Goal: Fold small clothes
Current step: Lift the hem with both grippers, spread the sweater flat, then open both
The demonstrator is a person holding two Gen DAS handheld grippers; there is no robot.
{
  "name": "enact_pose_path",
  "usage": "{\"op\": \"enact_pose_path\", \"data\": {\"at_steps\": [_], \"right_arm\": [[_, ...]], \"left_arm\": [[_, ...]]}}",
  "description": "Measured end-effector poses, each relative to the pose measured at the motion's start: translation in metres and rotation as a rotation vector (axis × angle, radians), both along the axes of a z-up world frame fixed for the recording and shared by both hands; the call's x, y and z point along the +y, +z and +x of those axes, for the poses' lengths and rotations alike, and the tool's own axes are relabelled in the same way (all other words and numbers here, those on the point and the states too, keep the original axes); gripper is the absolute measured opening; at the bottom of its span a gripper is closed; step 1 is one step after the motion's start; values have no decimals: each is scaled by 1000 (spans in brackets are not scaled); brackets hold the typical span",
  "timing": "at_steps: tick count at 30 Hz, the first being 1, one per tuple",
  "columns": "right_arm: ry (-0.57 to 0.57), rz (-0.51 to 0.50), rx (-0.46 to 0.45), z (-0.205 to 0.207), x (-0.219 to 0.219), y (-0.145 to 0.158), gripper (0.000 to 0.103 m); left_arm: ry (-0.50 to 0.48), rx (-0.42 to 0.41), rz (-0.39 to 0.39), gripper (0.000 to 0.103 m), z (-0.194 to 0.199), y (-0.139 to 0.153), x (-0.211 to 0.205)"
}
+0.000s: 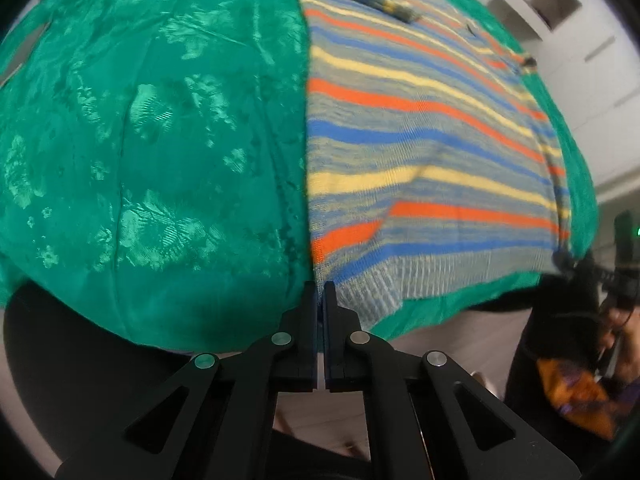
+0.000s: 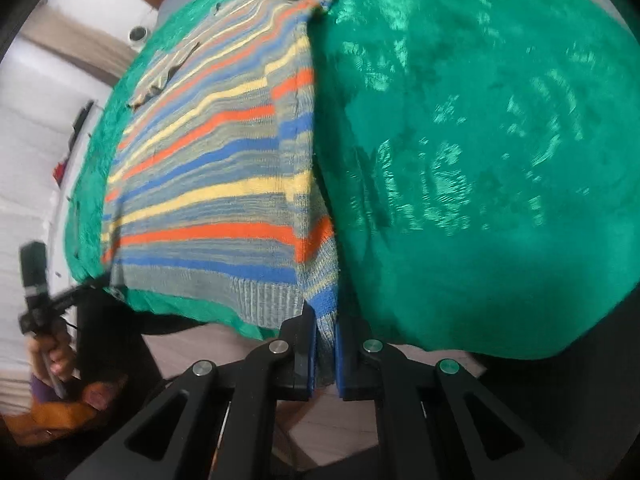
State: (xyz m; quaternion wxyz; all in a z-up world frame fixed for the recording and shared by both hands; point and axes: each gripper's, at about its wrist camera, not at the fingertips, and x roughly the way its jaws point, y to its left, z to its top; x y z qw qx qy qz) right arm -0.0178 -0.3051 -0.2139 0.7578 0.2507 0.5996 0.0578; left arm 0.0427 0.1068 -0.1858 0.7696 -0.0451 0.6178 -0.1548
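Since we mean to fold the striped sweater lying on the green cloth, our left gripper and right gripper both pinch its hem.

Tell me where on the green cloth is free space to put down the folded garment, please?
Free: the wide bare green cloth beside the striped sweater, reaching to the near table edge. Crowded: the sweater's half, with only thin green margins at its outer side and near hem.
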Motion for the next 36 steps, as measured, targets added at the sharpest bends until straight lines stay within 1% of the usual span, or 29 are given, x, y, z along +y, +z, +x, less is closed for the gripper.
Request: {"op": "enact_pose_path", "data": {"at_steps": [1, 2, 3, 4, 5, 6, 7, 8, 10, 11, 12, 13, 14, 15, 16, 17, 20, 21, 22, 23, 26, 28, 30, 31, 32, 33, 34, 35, 36], "right_arm": [[-23, 17, -6, -1, -3, 1, 10], [-29, 20, -11, -4, -4, 3, 16], [-28, 18, -18, -5, -5, 5, 21], [-26, 11, -29, -8, -5, 9, 38], [-23, 6, -42, -10, -6, 13, 52], [-20, 8, -55, -11, -7, 15, 56], [-14, 14, -71, -11, -7, 19, 57], [-7, 17, -80, -10, -6, 20, 58], [3, 11, -87, -5, -7, 19, 59], [10, 4, -92, -1, -6, 17, 59], [23, -1, -91, 4, -5, 12, 59], [36, -7, -82, 8, -4, 5, 58], [51, -24, -56, 11, -3, -4, 34], [55, -41, -40, 12, -3, -7, 13], [52, -42, -34, 10, -4, -6, 5], [55, -49, -33, 5, -6, 2, 4], [81, -131, -35, -12, -6, 25, 3], [82, -146, -31, -15, -8, 27, 3], [81, -154, -12, -17, -10, 22, 3], [76, -161, 12, -14, -11, 11, 3], [67, -148, 69, -1, -10, -18, 3], [80, -167, 63, 7, -7, -14, 4], [119, -188, 59, 9, -7, -2, 17], [130, -193, 64, 9, -10, 5, 34], [132, -215, 59, 7, -17, 18, 46], [127, -251, 43, 7, -24, 32, 47], [128, -320, 13, 10, -33, 53, 47], [135, -377, -21, 16, -38, 72, 48], [143, -431, -62, 24, -42, 90, 50]], "left_arm": [[7, -7, -7, 1, -1, 2, 4], [5, -8, -26, 2, -1, 3, 6], [4, -9, -42, 5, -1, 4, 8], [8, -11, -53, 12, -1, 4, 10], [10, -9, -69, 33, -1, 4, 12], [14, -13, -89, 56, -1, 5, 14], [19, -27, -99, 64, 0, 6, 15], [20, -47, -100, 68, 0, 7, 13], [-1, -48, -91, 67, 6, 0, 2], [-5, -44, -83, 60, 10, -3, -4], [-9, -39, -71, 34, 14, -7, -10], [-17, -29, -62, 10, 17, -11, -15], [-17, -10, -61, 6, 19, -15, -18], [-8, -13, -54, 5, 18, -15, -18], [-12, -16, -44, 4, 16, -12, -19], [-21, -27, -26, 4, 12, -8, -19], [-51, -41, 0, 3, -6, 5, -14], [-61, -33, 8, 3, -11, 4, -16], [-70, -23, 26, 3, -13, 0, -18], [-76, -18, 54, 3, -13, -7, -22], [-73, 7, 108, 4, -1, -26, -37], [-76, -4, 124, 7, 0, -24, -38], [-74, -30, 142, 20, -5, -14, -35], [-67, -45, 156, 21, -10, -7, -31], [-51, -72, 171, 31, -15, 2, -24], [-30, -104, 175, 47, -20, 14, -16], [-8, -133, 170, 54, -23, 24, -9], [29, -183, 157, 65, -25, 39, 0], [52, -217, 150, 70, -25, 49, 6]]}}
